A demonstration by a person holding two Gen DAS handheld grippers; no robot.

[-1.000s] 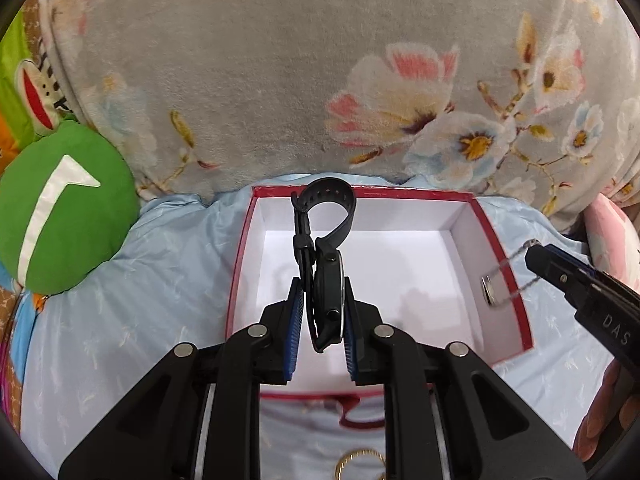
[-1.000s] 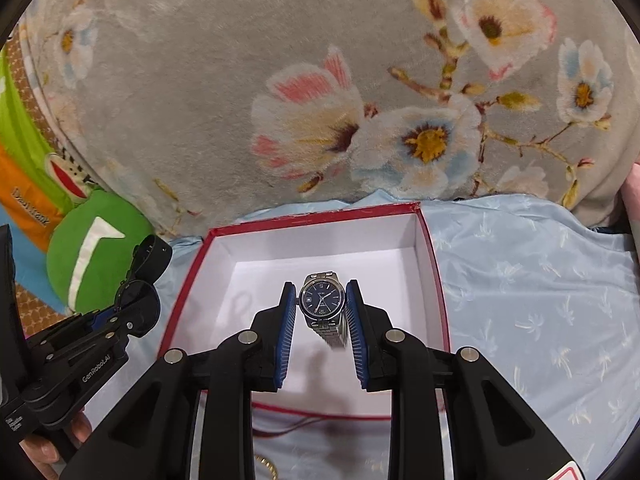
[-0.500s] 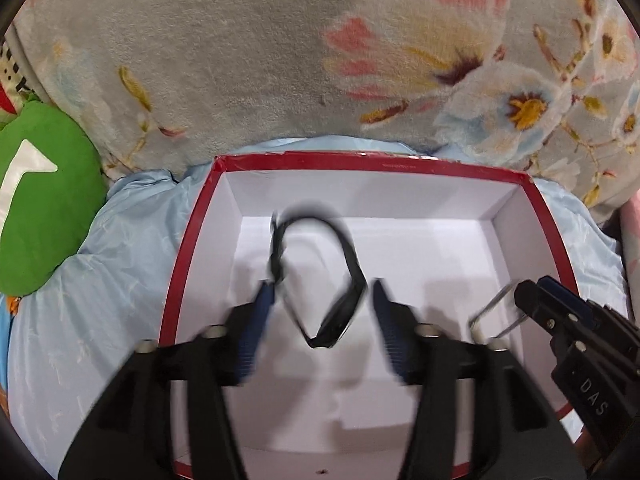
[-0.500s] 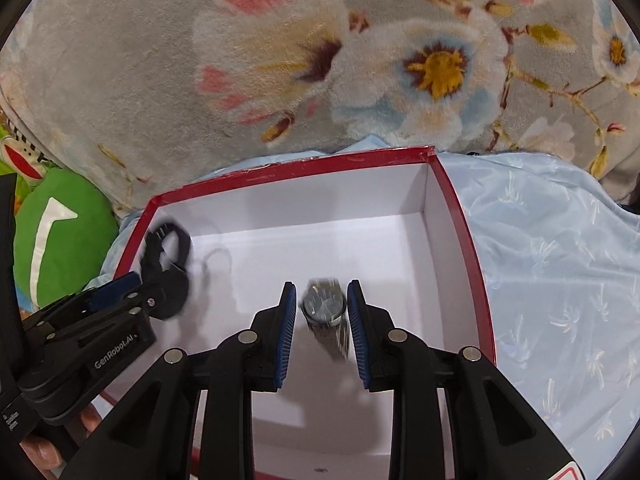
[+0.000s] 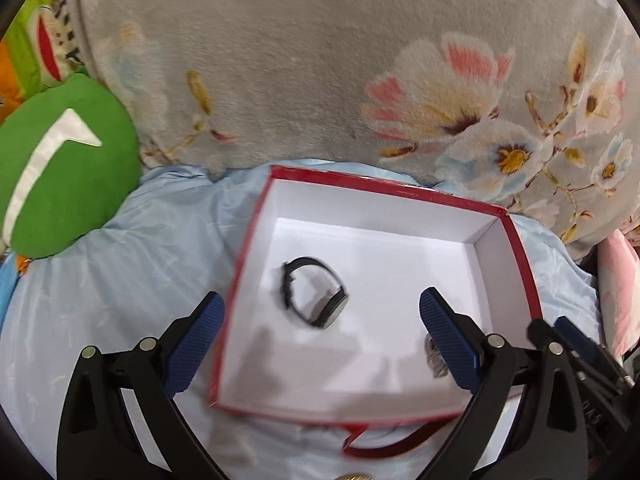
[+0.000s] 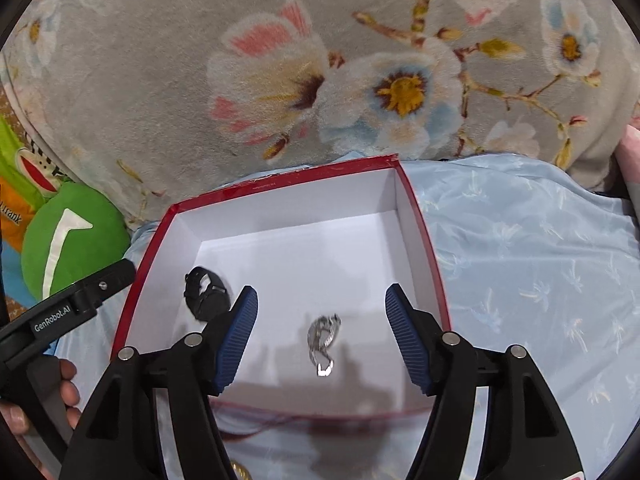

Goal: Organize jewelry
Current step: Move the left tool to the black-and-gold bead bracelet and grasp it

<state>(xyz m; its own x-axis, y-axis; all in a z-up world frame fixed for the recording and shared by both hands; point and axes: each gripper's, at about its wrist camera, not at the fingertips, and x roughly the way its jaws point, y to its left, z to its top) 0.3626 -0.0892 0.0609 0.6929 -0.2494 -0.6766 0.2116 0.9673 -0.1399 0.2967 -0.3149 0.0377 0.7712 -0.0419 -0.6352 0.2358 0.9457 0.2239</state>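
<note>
Now both our grippers hang over the red-rimmed box [image 5: 520,264], jaws wide apart, nothing held. Left gripper [image 5: 320,328]: the black strap watch [image 5: 314,298] lies on the white floor just ahead of the gap btw the jaws, a bit toward the left-hand finger. Right gripper [image 6: 322,332]: the silver metal-band watch [image 6: 323,338] lies almost dead centre btw the jaws, on the box floor, band crumpled under it.

We judge both watches are put here bc the box is the collecting spot for the jewelry; each sits under the gripper that serves that side, so they lie well apart and don't tangle.

What each view adds: the right wrist cam shows the silver watch whole, plus the black one off beyond its left-hand finger, and our left hand [image 6: 48,392] on the other tool's handle. In the left wrist cam the silver watch is mostly hidden behind the right-hand finger [image 5: 448,340]; only a sliver shows. A gold ring-like piece [image 6: 239,472] peeks at the bottom edge, outside the box, prob. next to go in.
</note>
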